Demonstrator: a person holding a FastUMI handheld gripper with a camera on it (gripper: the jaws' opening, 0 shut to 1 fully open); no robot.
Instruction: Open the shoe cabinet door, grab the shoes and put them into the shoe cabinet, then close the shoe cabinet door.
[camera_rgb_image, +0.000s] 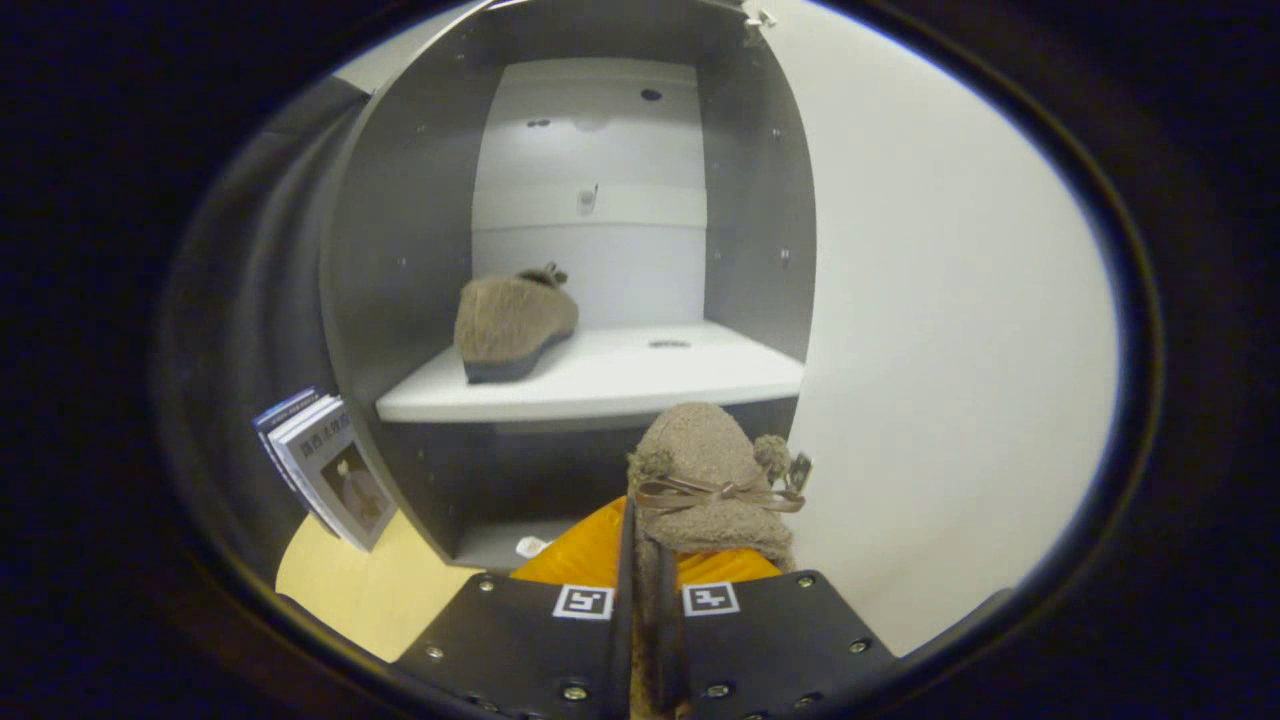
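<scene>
My gripper (648, 600) is shut on a fuzzy brown shoe (710, 470) with a ribbon bow and an orange lining, pinching its rim so the toe points ahead toward the cabinet. The shoe cabinet (400, 250) stands open just ahead, grey walls and a white shelf (620, 385). A second matching brown shoe (512, 322) rests on the left part of that shelf, toe pointing inward. The held shoe hangs just below and in front of the shelf's front edge. The open white door (950, 330) stands to the right of the held shoe.
Several books (325, 465) lean against the cabinet's left outer wall on a pale wooden floor (350, 590). The shelf's right half is bare. A lower compartment (500, 480) lies under the shelf, with a small white item on its floor.
</scene>
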